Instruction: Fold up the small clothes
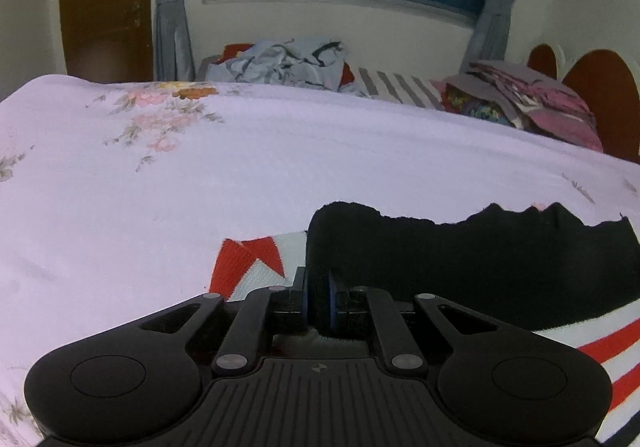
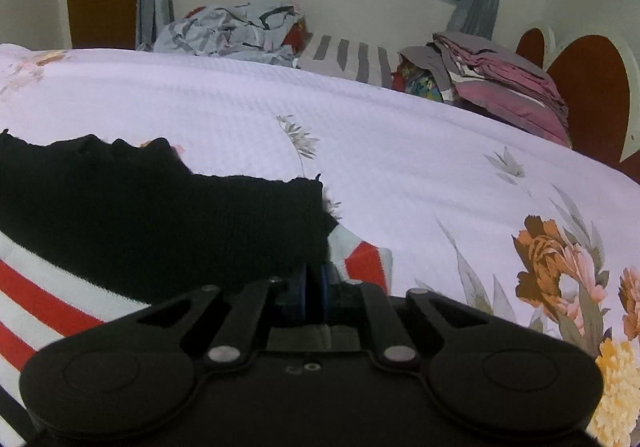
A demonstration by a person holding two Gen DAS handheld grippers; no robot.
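A small knitted garment lies on the bed: a black part (image 1: 460,263) folded over a white part with red stripes (image 1: 600,347). My left gripper (image 1: 318,297) is shut on the black fabric at its left corner. A red and white sleeve (image 1: 248,263) sticks out to its left. In the right wrist view the same black part (image 2: 160,223) spreads left, with red and white stripes (image 2: 36,303) below. My right gripper (image 2: 316,287) is shut on the garment's right corner, beside a red and white sleeve end (image 2: 366,261).
The bed has a pale lilac floral cover (image 1: 280,167), also seen in the right wrist view (image 2: 400,167). At the far side lie a crumpled grey sheet (image 1: 284,61), a striped pillow (image 1: 400,85) and a stack of folded pink and grey cloths (image 1: 532,99). A dark red headboard (image 1: 600,99) stands at right.
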